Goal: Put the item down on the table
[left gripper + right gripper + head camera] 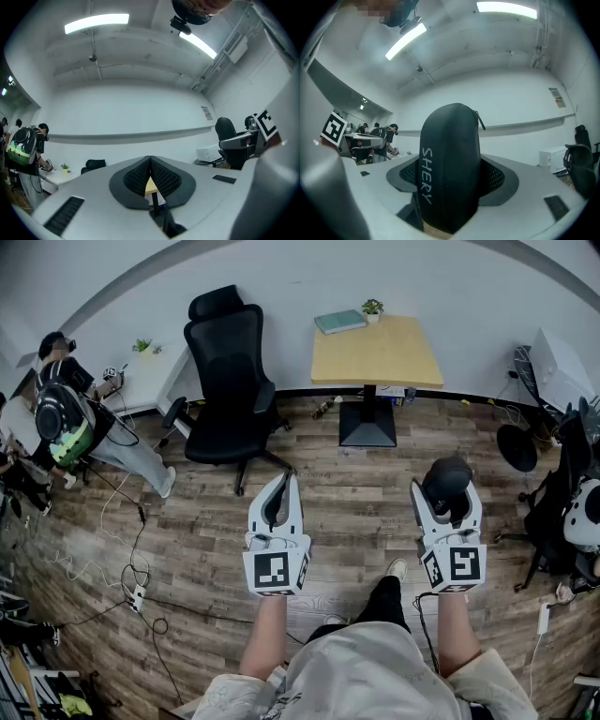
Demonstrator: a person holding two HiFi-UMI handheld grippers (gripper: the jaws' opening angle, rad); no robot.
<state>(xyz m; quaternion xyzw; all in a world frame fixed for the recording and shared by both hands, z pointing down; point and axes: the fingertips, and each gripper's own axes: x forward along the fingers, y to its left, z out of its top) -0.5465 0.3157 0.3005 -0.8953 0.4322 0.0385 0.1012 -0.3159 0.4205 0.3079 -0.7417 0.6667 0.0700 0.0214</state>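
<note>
above the floor (356, 493), right claw (446, 507) grips a black case (447, 474) — left claw (286, 480) clenched.

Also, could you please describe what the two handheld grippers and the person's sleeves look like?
Both the left gripper and right gripper are pale grey plastic, with two long tapering jaws lined with black textured pads. Each carries a white cube with black square markers. A thin dark cable trails from the right one. The person wears a light short-sleeved shirt.
</note>
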